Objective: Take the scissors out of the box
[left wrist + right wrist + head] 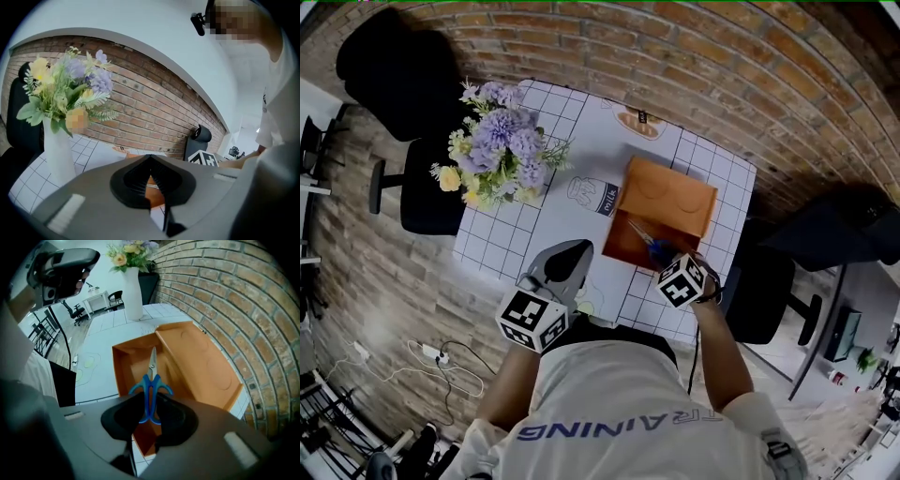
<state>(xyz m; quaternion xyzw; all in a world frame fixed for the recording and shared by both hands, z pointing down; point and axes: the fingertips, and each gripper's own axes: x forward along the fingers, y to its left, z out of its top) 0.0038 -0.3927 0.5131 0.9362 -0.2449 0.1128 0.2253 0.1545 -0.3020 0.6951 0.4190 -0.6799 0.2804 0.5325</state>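
Blue-handled scissors (151, 380) hang blades-down over the open orange box (123, 371), whose lid (206, 366) lies folded back toward the brick wall. My right gripper (150, 405) is shut on the scissors' handles and points steeply down. In the head view the scissors (652, 246) sit just above the box (670, 197), under the right gripper (664, 258). My left gripper (574, 249) hovers near the table's front edge, left of the box, with its jaws together and nothing in them. In the left gripper view its tips (150, 159) meet, and the box shows as an orange patch behind them.
A white vase of purple and yellow flowers (502, 150) stands at the table's back left corner (58, 150). The grid-patterned tablecloth (534, 234) covers the table. Black office chairs (431, 187) stand left and right (769, 295). A brick wall lies beyond.
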